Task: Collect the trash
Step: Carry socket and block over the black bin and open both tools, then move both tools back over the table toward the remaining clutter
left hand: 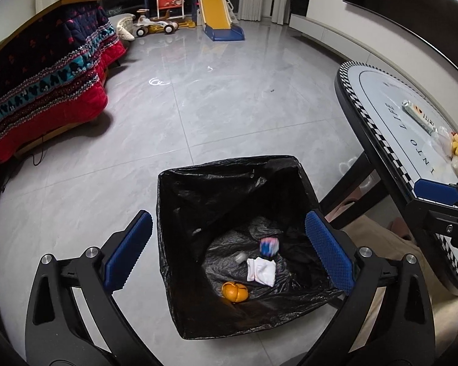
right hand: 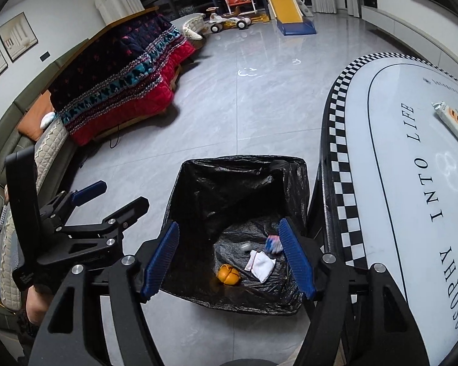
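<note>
Black-lined bin point(left hand: 229, 183) below both wide-open grippers, trash inside

The right gripper point(right hand: 229, 262) hangs over a black-lined trash bin point(right hand: 198, 183) with its blue pads spread wide and nothing between them. On the bin's floor lie an orange peel point(right hand: 228, 274), a white tissue point(right hand: 261, 264), a blurred pink-and-blue wrapper point(right hand: 273, 243) and a small grey blur. The left gripper point(right hand: 107, 195) hovers left of the bin, fingers apart. A checker-edged table point(right hand: 340, 158) to the right bears a snack packet point(right hand: 455, 125).
</note>
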Available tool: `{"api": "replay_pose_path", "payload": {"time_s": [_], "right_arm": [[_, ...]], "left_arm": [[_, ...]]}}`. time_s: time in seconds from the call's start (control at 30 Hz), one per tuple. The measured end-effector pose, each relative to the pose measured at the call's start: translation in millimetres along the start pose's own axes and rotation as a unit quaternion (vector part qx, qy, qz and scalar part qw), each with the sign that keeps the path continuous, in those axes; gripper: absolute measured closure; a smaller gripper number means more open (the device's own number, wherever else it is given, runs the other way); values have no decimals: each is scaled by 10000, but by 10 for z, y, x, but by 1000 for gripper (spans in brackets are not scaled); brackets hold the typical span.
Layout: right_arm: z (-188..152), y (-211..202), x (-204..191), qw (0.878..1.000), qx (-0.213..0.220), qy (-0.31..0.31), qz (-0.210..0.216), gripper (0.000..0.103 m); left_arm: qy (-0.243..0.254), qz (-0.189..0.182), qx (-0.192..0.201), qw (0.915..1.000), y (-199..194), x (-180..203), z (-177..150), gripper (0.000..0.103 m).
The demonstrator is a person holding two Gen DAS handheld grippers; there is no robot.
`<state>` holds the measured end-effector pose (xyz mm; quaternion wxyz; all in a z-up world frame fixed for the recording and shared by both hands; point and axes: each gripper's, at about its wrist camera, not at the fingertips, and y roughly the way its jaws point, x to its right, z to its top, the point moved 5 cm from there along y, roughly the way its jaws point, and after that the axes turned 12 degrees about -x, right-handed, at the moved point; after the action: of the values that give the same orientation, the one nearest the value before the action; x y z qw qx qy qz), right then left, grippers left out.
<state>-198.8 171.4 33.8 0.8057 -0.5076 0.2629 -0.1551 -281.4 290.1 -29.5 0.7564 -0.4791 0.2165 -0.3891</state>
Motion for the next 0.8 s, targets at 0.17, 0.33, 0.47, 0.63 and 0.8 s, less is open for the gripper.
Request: {"api": "replay_pose_path", "payload": {"time_s": [0.17, 0.33, 0.47, 0.63, 0.8], "right_arm": [[-53, -151, 131, 9998, 156, 98, 35, 34], [-125, -335, 340, 9991, 359, 236, -42, 32], [-177, -509, 562, 9976, 538, 395, -174, 32], [-248, -760, 895, 9942, 786, 635, -361, 32], [-362, -1009, 1316, 9884, 986, 967, -632, 32]], "left_arm": [[137, -58, -12, 9999, -31, 146, 37, 6], [378, -158, -22, 9992, -73, 401, 119, 6], [666, -293, 7, 9973, -109, 705, 218, 6], [1133, -483, 31, 9924, -139, 1179, 342, 6], [1656, -707, 32, 9837, -135, 1699, 431, 6]]}}
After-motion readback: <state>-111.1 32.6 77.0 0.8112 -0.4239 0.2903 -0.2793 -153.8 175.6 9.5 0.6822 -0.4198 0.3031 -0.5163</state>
